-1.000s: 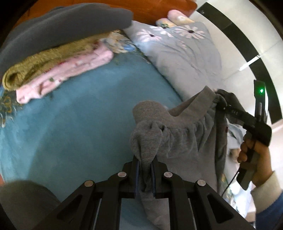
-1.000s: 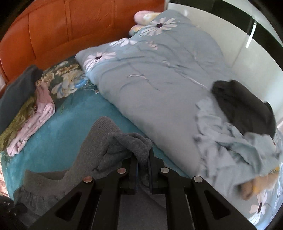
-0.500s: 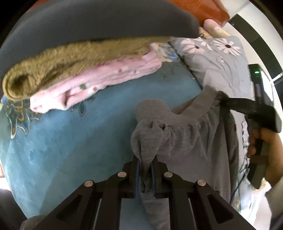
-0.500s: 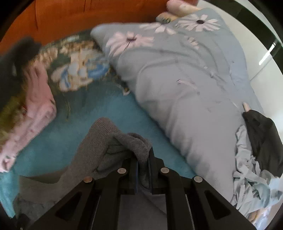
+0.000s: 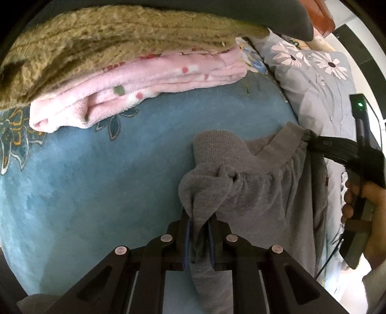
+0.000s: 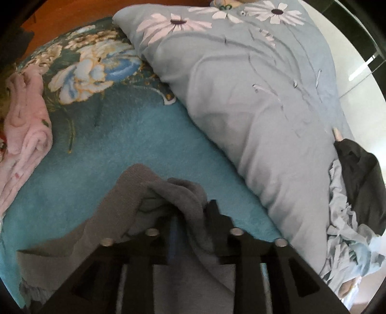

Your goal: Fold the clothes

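Note:
A grey garment (image 5: pixel 265 193) with a ribbed band hangs stretched between my two grippers, low over the blue bedspread (image 5: pixel 84 181). My left gripper (image 5: pixel 199 217) still pinches one bunched corner, though its jaws are starting to open. In the right wrist view my right gripper (image 6: pixel 193 212) has its jaws opening. The other grey corner (image 6: pixel 183 193) lies loose between the fingers, and the pads no longer press on it. In the left wrist view the right gripper (image 5: pixel 311 141) shows at the band's far end, held by a hand (image 5: pixel 371 210).
A stack of folded clothes lies close ahead on the left: pink fleece (image 5: pixel 144 82), olive knit (image 5: pixel 108 36), dark grey on top (image 5: pixel 217 12). A daisy-print quilt (image 6: pixel 241 96) runs along the right. Black (image 6: pixel 357 174) and light blue (image 6: pixel 342 229) unfolded clothes lie on it.
Both grippers have come down and towards the folded stack, carrying the grey garment. The right gripper's jaws have parted from the cloth. The left grip looks unchanged.

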`<state>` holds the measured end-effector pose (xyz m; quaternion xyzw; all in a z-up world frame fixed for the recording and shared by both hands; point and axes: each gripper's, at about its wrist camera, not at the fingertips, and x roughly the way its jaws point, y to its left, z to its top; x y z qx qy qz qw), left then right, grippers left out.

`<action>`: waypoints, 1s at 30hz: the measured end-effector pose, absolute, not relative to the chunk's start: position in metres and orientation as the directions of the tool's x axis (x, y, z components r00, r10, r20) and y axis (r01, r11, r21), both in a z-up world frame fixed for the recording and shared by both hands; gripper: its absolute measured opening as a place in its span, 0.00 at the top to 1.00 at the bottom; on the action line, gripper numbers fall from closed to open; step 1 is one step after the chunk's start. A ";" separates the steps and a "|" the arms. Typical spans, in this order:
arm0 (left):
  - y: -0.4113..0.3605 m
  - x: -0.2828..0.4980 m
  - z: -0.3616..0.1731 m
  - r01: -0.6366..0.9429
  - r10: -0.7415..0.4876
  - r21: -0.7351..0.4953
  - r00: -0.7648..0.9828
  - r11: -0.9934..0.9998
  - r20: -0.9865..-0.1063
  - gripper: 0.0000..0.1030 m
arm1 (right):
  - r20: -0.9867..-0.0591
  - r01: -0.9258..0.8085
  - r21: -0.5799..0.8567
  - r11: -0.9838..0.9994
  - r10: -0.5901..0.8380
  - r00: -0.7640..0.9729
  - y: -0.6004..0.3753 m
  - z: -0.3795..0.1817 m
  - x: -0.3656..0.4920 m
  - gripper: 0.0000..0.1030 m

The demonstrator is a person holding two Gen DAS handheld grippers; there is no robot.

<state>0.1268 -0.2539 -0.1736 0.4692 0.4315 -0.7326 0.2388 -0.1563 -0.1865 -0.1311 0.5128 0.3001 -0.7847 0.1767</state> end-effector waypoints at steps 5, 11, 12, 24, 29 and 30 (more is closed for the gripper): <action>-0.256 0.131 -0.174 0.761 0.066 -0.420 -0.449 -0.495 -0.891 0.85 | -0.918 0.600 -0.208 -0.772 -0.056 -0.391 -0.171 -0.097 -0.153 0.47; -0.255 0.139 -0.165 0.755 0.052 -0.438 -0.476 -0.488 -0.878 0.81 | -0.884 0.596 -0.116 -0.794 -0.192 -0.427 -0.144 -0.043 -0.133 0.43; -0.254 0.140 -0.163 0.757 0.041 -0.430 -0.474 -0.492 -0.880 0.80 | -0.876 0.597 -0.095 -0.797 -0.217 -0.430 -0.136 -0.038 -0.129 0.43; -0.253 0.148 -0.153 0.771 0.020 -0.408 -0.457 -0.489 -0.889 0.79 | -0.856 0.306 -0.016 -0.952 -0.145 -0.496 0.144 -0.028 -0.054 0.42; -0.252 0.151 -0.150 0.771 0.020 -0.410 -0.459 -0.487 -0.888 0.79 | -0.885 -0.045 0.074 -0.996 -0.045 -0.464 0.294 -0.048 -0.010 0.42; -0.252 0.153 -0.150 0.771 0.020 -0.412 -0.461 -0.485 -0.887 0.79 | -0.891 -0.110 0.086 -0.990 -0.027 -0.454 0.321 -0.052 0.002 0.42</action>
